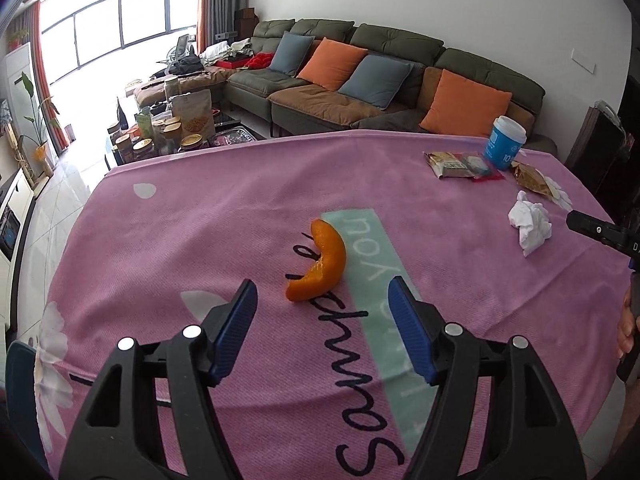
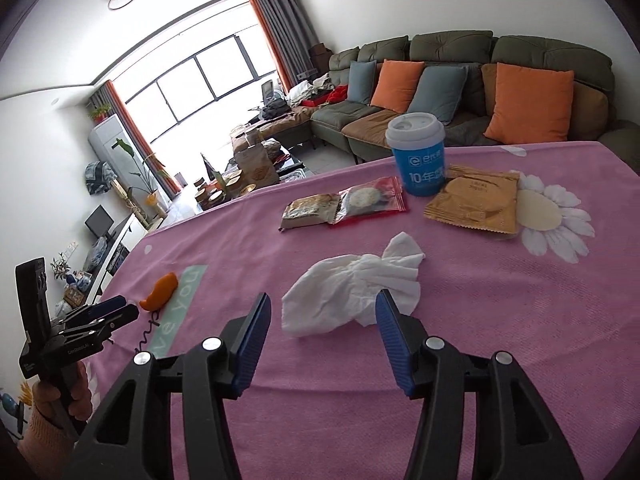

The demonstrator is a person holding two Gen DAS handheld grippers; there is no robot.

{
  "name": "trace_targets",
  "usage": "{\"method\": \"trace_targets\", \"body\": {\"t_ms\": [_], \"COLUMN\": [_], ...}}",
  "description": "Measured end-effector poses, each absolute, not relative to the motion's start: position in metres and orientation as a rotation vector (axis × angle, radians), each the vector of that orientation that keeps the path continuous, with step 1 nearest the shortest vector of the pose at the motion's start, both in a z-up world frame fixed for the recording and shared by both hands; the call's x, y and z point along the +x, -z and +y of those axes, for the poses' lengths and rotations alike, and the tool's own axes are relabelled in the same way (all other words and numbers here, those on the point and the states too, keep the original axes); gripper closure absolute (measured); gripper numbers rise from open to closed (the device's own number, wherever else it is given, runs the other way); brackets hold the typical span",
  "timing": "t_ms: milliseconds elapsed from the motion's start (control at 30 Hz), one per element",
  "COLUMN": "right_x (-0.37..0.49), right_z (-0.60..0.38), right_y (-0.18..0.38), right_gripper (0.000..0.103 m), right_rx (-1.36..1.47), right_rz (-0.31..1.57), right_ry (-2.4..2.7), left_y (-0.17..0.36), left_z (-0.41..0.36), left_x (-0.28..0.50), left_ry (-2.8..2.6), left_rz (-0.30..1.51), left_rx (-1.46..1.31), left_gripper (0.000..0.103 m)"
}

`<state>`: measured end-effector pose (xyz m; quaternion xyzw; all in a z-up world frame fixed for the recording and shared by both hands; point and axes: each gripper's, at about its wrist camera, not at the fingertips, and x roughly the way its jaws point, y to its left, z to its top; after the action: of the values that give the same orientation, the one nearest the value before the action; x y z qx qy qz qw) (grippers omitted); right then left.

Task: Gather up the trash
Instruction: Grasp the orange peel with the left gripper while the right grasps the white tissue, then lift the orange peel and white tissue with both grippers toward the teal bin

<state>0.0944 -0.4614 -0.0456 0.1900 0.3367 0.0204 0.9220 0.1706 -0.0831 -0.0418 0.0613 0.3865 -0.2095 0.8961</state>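
— Left tongs?
— Spread wide, gripping nothing. Hovering over the pink cloth, blue pads either side of open space, just short of the peel.
— Peel where?
— Flat on the cloth, just beyond the pad tips, lying against the left edge of a pale green strip with lettering. Not touching either pad.
— Right tongs?
— Also wide open, empty. Pointing at the tissue, crumpled, white, near the middle of the cloth; right pad tip overlapping the tissue's near edge in view, contact impossible to tell.
— Other trash?
— Farther back: brown wrapper and red wrapper overlapping, side by side. Right of those, a blue cup with white lid, upright. Tan packet just right of the cup, partly over a printed daisy.
— Beyond the cloth?
— Green sofa with orange and blue cushions, far side.
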Motion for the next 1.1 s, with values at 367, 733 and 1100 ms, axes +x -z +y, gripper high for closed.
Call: {"method": "trace_targets", "body": {"t_ms": [367, 733, 1100], "right_x": [0.124, 0.133, 0.118], "right_z": [-0.466, -0.458, -0.433], "right_y": [0.062, 0.074, 0.056], "right_gripper": [0.046, 0.079, 0.095], "right_rx": [0.394, 0.374, 0.366], "right_rz": [0.753, 0.820, 0.754], "right_ry": [-0.043, -0.048, -0.145], "left_y": [0.056, 0.065, 0.052], "left_z": [-0.094, -0.088, -0.075], "left_x": [0.197, 0.203, 0.175], "left_ry": [0.442, 0.489, 0.503], "left_rz": [0.850, 0.895, 0.843], "left_rx": [0.156, 0.113, 0.088], "left_gripper": [0.045, 0.078, 0.088]}}
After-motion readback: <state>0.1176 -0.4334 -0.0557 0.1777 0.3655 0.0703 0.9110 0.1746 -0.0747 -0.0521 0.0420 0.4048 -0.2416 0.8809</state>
